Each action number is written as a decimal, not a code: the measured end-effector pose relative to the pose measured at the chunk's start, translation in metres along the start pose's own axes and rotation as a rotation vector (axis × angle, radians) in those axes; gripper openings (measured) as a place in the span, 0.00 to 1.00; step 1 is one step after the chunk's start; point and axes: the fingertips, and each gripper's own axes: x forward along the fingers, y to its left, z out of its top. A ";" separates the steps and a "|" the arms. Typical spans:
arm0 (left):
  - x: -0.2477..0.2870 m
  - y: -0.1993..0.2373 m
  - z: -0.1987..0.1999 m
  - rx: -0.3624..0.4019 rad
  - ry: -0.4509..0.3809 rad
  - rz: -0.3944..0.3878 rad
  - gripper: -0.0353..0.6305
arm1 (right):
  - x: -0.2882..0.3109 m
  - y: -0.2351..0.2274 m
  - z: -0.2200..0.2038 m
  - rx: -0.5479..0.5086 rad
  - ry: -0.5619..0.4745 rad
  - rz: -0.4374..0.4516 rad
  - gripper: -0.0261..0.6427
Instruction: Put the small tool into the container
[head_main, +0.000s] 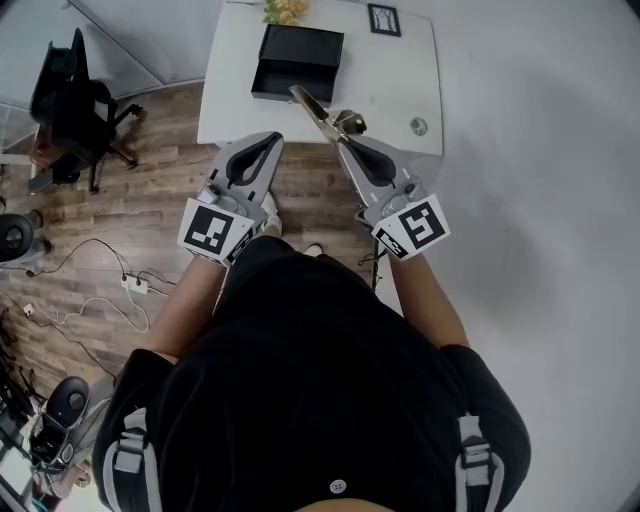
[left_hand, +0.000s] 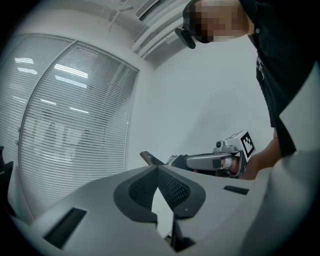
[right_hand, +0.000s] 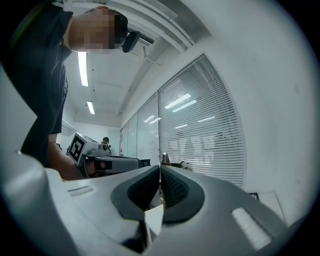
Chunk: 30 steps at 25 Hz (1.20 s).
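A black open box (head_main: 297, 62) stands on the white table (head_main: 390, 80) ahead of me. My right gripper (head_main: 343, 140) is shut on a small metal tool (head_main: 312, 105), whose flat blade sticks out toward the box's near right corner, held above the table's front edge. In the right gripper view the tool (right_hand: 163, 159) pokes up past the closed jaws of that gripper (right_hand: 160, 168). My left gripper (head_main: 272, 138) hangs shut and empty beside it, over the table's front edge; its jaws meet at the tip (left_hand: 157, 169). The left gripper view shows the tool (left_hand: 149, 159) and the right gripper (left_hand: 210, 161).
A framed picture (head_main: 384, 19) and yellow flowers (head_main: 285, 10) sit at the table's far side, a small round object (head_main: 419, 126) near its right front corner. A black office chair (head_main: 72, 100) stands at the left on the wooden floor, with cables and a power strip (head_main: 132, 285).
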 end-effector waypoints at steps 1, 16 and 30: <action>0.004 0.008 0.001 -0.003 0.006 0.003 0.06 | 0.007 -0.004 0.001 0.000 0.001 -0.002 0.06; 0.034 0.108 0.006 -0.032 0.001 -0.036 0.06 | 0.106 -0.037 -0.001 0.005 0.032 -0.034 0.06; 0.046 0.174 -0.004 -0.051 0.008 -0.068 0.06 | 0.165 -0.053 -0.019 0.018 0.060 -0.087 0.06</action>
